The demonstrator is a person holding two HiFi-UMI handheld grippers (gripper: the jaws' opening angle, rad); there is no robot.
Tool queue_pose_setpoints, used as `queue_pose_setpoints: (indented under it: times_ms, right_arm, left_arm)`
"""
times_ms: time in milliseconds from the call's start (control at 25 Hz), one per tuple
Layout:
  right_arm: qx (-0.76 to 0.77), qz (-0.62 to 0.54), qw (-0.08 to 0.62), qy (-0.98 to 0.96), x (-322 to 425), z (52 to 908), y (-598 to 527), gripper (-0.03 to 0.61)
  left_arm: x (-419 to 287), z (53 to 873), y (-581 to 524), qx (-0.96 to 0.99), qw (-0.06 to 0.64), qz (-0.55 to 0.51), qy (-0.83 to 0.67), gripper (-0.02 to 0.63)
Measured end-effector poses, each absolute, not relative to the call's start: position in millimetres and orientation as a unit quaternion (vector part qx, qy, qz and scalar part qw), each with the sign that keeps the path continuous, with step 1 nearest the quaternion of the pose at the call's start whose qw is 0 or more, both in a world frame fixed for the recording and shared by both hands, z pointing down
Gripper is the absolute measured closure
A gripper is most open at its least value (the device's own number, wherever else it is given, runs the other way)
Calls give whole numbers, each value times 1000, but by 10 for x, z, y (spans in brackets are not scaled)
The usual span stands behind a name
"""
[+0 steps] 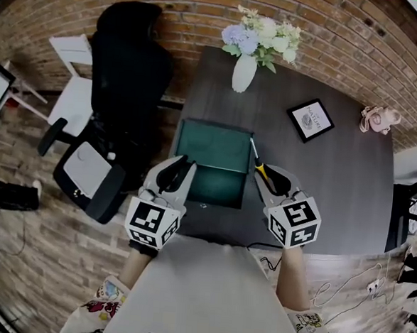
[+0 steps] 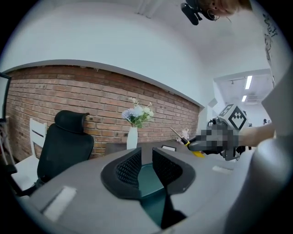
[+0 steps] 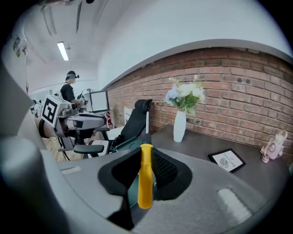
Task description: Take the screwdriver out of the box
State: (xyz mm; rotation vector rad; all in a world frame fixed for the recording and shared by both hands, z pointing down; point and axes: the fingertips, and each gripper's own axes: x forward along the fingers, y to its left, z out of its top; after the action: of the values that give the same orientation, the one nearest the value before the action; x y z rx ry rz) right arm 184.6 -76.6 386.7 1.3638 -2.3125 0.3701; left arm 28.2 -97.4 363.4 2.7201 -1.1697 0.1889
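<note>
Jaws of right gripper [image 3: 147,157] clamped on yellow-handled steel-shaft screwdriver [image 3: 145,178], held up by right rim of open dark-green box [image 1: 213,148] on dark table [image 1: 336,178]; left gripper [image 2: 145,161] jaws parted, empty; removal seemingly done; set-down possibly left.

glossy plastic-handled screwdriver [image 3: 145,176], rough matt brick wall [image 3: 238,91].
</note>
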Motion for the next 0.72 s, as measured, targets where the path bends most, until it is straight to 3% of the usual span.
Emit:
queue_pose_setpoints:
  times_ms: [360, 720]
  right_arm:
    - [548, 84, 115, -824, 2109, 3371, -679, 503]
    - [558, 64, 84, -823, 2126, 3218, -617, 503]
  left_arm:
    - [488, 3287, -1025, 931, 66, 50, -355, 557]
    - [474, 3120, -1044, 933, 62, 39, -353, 595]
